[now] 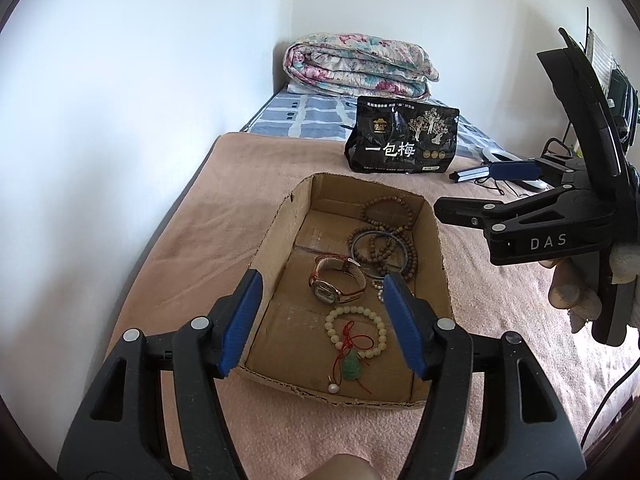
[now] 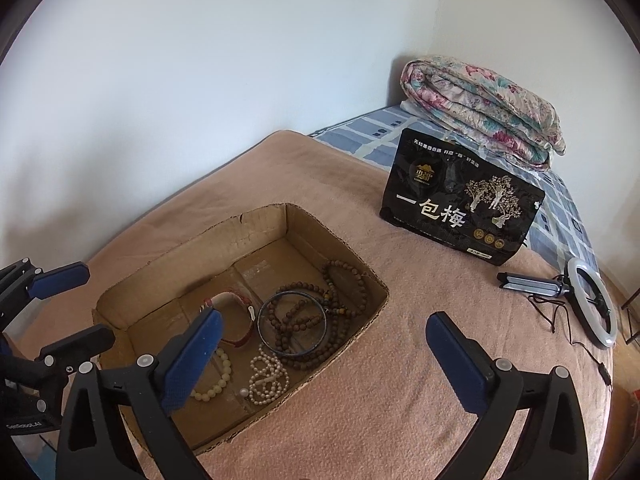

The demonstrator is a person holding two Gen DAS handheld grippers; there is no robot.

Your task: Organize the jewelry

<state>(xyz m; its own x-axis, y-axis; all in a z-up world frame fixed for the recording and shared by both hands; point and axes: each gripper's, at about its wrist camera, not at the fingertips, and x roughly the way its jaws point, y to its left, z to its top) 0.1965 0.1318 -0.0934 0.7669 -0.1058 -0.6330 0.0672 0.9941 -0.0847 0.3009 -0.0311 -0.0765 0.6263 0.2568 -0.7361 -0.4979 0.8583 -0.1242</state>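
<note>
On top of the bed, a pink blanket (image 2: 400, 360) covered the near part, with a blue checked sheet (image 2: 380, 136) showing beyond it. A folded floral quilt (image 2: 480, 108) lay at the far end against the wall. A black snack bag (image 2: 460, 204) with gold trees printed on it stood upright on the blanket, and a white ring light (image 2: 592, 304) on a folded stand lay to its right.

A shallow cardboard box (image 1: 276, 232) sat open in the middle of the blanket and held all the jewelry. Brown wooden bead strands (image 2: 344, 284) were heaped at its far right, with a dark bangle (image 2: 292, 320) lying over them. A wristwatch (image 1: 336, 284) with a reddish strap lay beside these. Nearer were a white pearl string (image 2: 266, 376) and a pale bead bracelet (image 1: 356, 332), and a green pendant (image 1: 351, 368) on red cord rested inside that bracelet's ring.

The left gripper (image 1: 324, 324) hung above the near end of the box, jaws parted and empty. The right gripper (image 2: 324, 364) hovered over the box's right edge, spread wide with nothing between its pads.
</note>
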